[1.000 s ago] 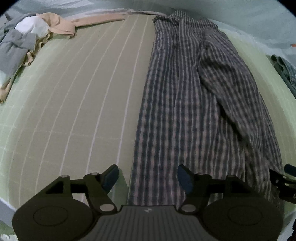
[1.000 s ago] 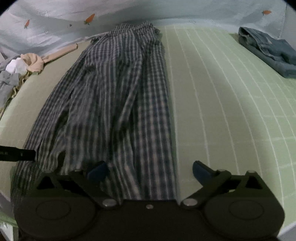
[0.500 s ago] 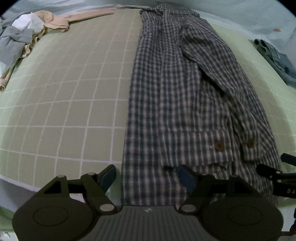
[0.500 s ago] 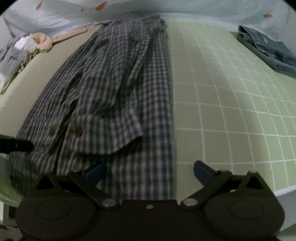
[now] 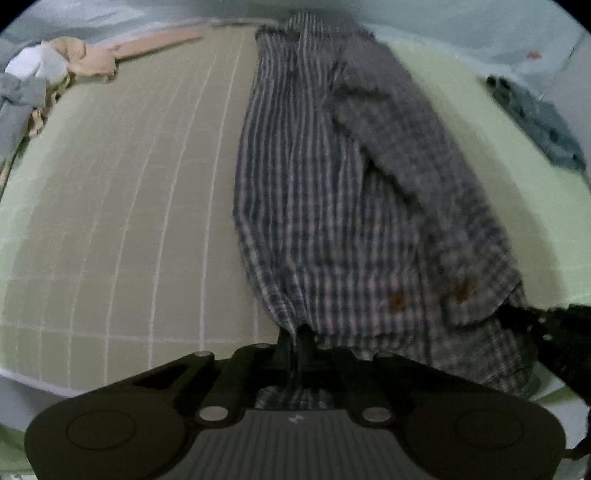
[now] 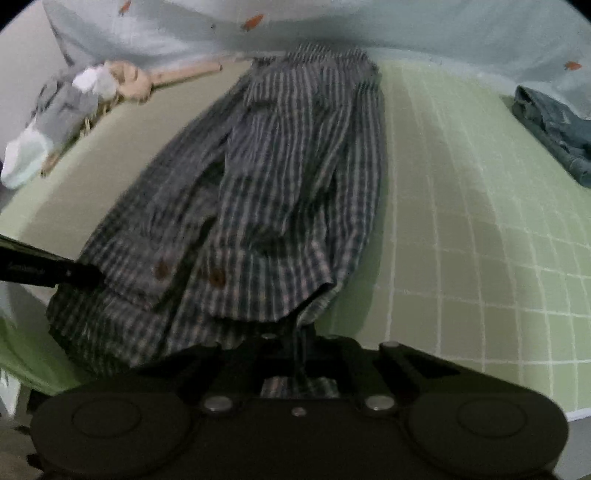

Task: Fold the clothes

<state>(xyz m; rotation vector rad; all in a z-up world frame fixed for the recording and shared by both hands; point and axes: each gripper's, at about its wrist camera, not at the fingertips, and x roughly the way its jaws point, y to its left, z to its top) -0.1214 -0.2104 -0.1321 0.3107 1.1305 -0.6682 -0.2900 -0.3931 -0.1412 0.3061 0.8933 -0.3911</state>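
Green gridded bedding [image 5: 110, 221] covers the bed, with a pale blue sheet [image 6: 406, 29] printed with small orange shapes bunched along the far edge. Down the middle lies a plaid shirt [image 5: 314, 203], folded lengthwise into a long strip, its sleeves laid on top so that two cuffs with brown buttons [image 6: 218, 277] rest near the hem. The left gripper [image 5: 295, 343] is clamped on the hem's left corner, the cloth pinched between its closed jaws and lifted slightly off the bed. The right gripper [image 6: 299, 336] is likewise closed on the hem's right corner. Far left sits a heap of grey, white and peach clothes [image 6: 74, 107]; far right, well apart from the shirt, lie jeans [image 6: 554, 129].
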